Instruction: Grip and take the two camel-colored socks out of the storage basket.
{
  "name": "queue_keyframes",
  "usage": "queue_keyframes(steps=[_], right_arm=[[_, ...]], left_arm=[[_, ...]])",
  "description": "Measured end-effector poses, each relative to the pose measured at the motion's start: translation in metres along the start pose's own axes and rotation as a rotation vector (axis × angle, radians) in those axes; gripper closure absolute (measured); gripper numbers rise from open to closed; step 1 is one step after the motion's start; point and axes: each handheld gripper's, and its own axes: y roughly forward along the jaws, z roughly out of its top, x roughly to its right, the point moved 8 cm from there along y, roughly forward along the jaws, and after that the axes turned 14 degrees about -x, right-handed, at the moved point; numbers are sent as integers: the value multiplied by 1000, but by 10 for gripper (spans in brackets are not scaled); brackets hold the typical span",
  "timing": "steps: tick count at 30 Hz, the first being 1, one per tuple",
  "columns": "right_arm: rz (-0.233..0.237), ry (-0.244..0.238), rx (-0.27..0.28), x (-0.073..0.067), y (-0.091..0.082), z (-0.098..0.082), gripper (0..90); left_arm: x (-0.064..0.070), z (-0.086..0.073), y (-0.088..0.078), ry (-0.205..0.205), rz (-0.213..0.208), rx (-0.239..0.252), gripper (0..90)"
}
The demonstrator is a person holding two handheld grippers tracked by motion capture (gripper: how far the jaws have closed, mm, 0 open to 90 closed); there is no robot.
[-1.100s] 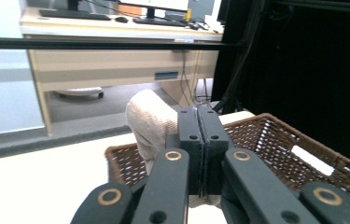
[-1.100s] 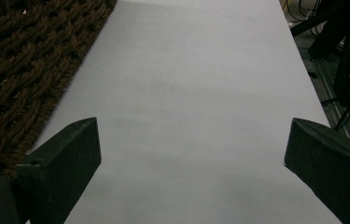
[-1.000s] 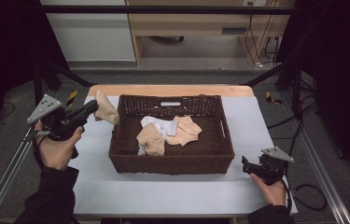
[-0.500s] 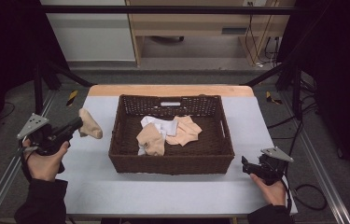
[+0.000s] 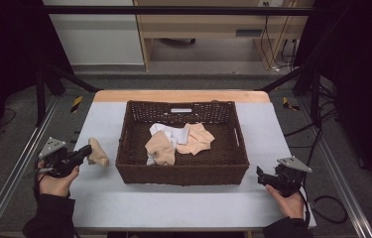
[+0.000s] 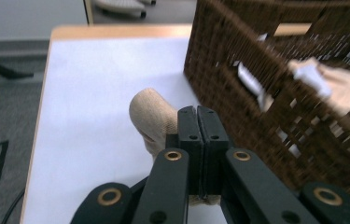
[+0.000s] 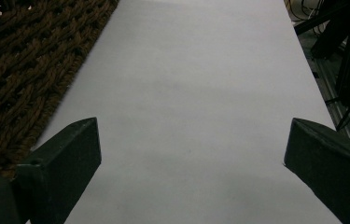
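Left gripper (image 5: 85, 151) sits at the left edge of the white table (image 5: 173, 208), near-left of the wicker basket (image 5: 182, 174). Jaws pressed together, clamped on a beige sock (image 5: 97, 152). In the left gripper view the gripper (image 6: 198, 116) has its two black jaws meeting flat with the sock (image 6: 153, 116) pinched between them; the rounded end of the sock bulges out to the left of and beyond the jaw tips, and a bit of fabric peeks out below the jaws. The sock lies outside the basket (image 6: 275, 88), just beside its left wall, low over the table (image 6: 98, 93); whether it touches the surface, cannot tell.

The left hand (image 5: 57, 181) wraps the gripper body, dark sleeve coming in from the bottom.

Inside the basket: a beige sock pile (image 5: 159, 148) near centre, white cloth (image 5: 173, 133) behind it, another beige piece (image 5: 197, 139) to the right. They also show through the weave in the left gripper view, blurred.

Right gripper (image 5: 262, 176) is at the near-right of the table, just right of the basket's near-right corner, held by the right hand (image 5: 286, 201). In the right gripper view the right gripper (image 7: 191, 154) has its jaws spread wide apart, nothing between them but bare table (image 7: 191, 93). The basket wall (image 7: 28, 70) runs along the left of that view, close to the left jaw.
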Motion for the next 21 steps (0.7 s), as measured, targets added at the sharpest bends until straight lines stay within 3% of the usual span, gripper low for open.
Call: queue_keyframes(steps=[3,9,12,15,17,21], right_arm=[[0,2,1,0,0,0,41],[0,0,-4,-1,-1,-1,41],[0,-5,-3,-1,-1,-1,41],[1,0,-2,0,-1,-1,41],[3,2,-2,0,-1,0,42],[4,2,-1,0,-2,0,41]], left_arm=[[-2,-9,8,-4,0,-39,889],[0,-24,22,35,20,-129,848],[-1,-24,24,54,47,-138,754],[-2,-24,24,39,50,-138,630],[-2,-22,24,24,49,-120,553],[-3,-16,19,28,63,-79,487]])
